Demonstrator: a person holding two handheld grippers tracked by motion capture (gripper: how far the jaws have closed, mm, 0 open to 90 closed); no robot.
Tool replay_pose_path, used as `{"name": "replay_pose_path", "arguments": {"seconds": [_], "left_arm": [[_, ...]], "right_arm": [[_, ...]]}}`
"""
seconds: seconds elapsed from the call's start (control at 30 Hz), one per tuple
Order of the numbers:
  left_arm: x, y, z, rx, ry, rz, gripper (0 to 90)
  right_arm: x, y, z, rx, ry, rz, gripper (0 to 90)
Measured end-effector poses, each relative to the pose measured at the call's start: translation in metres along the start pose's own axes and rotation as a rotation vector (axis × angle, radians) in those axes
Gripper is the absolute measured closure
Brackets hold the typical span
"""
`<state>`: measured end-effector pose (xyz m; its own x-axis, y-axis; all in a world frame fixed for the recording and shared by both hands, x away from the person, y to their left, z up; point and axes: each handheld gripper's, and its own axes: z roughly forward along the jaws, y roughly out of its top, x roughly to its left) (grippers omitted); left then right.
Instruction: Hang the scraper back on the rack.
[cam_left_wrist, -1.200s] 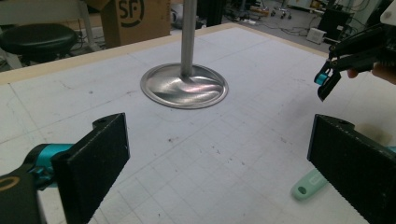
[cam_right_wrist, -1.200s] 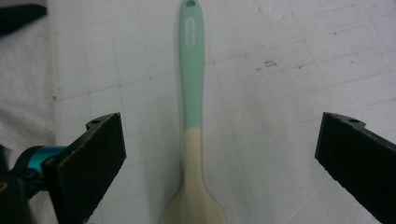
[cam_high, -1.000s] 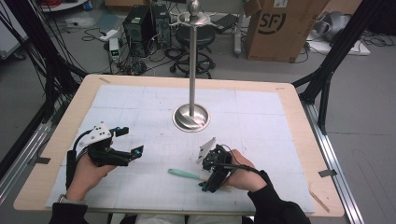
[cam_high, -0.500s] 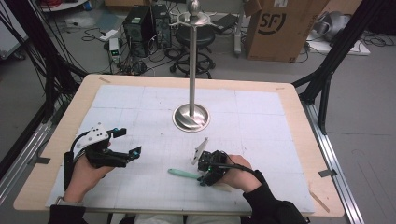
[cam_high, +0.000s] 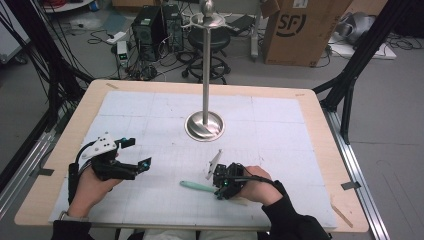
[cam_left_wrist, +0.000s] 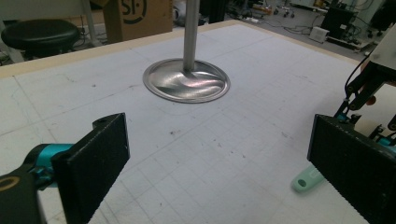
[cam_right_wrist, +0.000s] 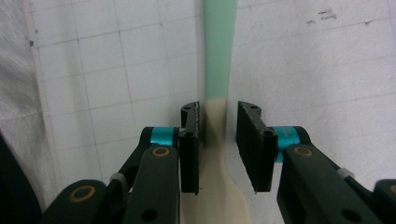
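A utensil with a mint-green handle (cam_high: 196, 186) and a cream front part (cam_right_wrist: 215, 140) lies flat on the white mat, near the front. My right gripper (cam_high: 220, 188) points down over it, its jaws astride the spot where green meets cream (cam_right_wrist: 218, 121). The jaws have just been closing: one pad touches the cream part, and a thin gap shows at the other. My left gripper (cam_high: 136, 152) hovers wide open at the front left, nothing between its jaws (cam_left_wrist: 219, 163). From there I see the green handle end (cam_left_wrist: 306, 179).
A metal stand with a round base (cam_high: 204, 125) and a tall pole rises at the mat's middle (cam_left_wrist: 187, 79). A thin wooden stick (cam_high: 341, 215) lies near the table's front right edge. Cardboard box (cam_high: 300, 30), stool and computer stand on the floor beyond.
My right gripper's jaws have narrowed from wide apart to close around the utensil's handle. The left gripper and the utensil have kept still.
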<state>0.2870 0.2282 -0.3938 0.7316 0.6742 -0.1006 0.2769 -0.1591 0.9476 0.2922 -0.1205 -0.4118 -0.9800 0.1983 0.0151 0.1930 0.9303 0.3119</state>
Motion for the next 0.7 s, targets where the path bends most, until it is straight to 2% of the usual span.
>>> {"name": "replay_pose_path", "arguments": {"seconds": [0.07,0.17,0.3,0.37,0.47,0.67,0.7], "left_arm": [[0.0,0.0,0.001,0.003,0.001,0.002,6.1],[-0.001,0.0,0.001,0.006,-0.002,0.002,6.1],[-0.001,-0.001,0.002,0.008,-0.001,0.001,6.1],[-0.001,-0.001,0.002,0.008,0.001,-0.001,6.1],[-0.001,-0.001,0.002,0.012,-0.002,0.001,6.1],[-0.001,-0.001,0.002,0.006,-0.002,-0.001,6.1],[-0.001,-0.001,0.002,0.006,-0.001,0.0,6.1]], "right_arm": [[0.0,-0.001,0.0,-0.006,0.004,0.017,71.5],[0.001,-0.002,0.0,-0.011,-0.004,0.009,72.4],[0.01,0.004,0.0,0.032,-0.034,-0.021,78.7],[0.009,0.005,0.0,0.038,-0.039,-0.023,79.0],[0.006,0.005,0.0,0.039,-0.02,0.003,80.1],[0.006,0.002,-0.001,0.019,-0.014,-0.018,80.3],[0.006,0.001,-0.001,0.015,-0.01,-0.01,80.4]]}}
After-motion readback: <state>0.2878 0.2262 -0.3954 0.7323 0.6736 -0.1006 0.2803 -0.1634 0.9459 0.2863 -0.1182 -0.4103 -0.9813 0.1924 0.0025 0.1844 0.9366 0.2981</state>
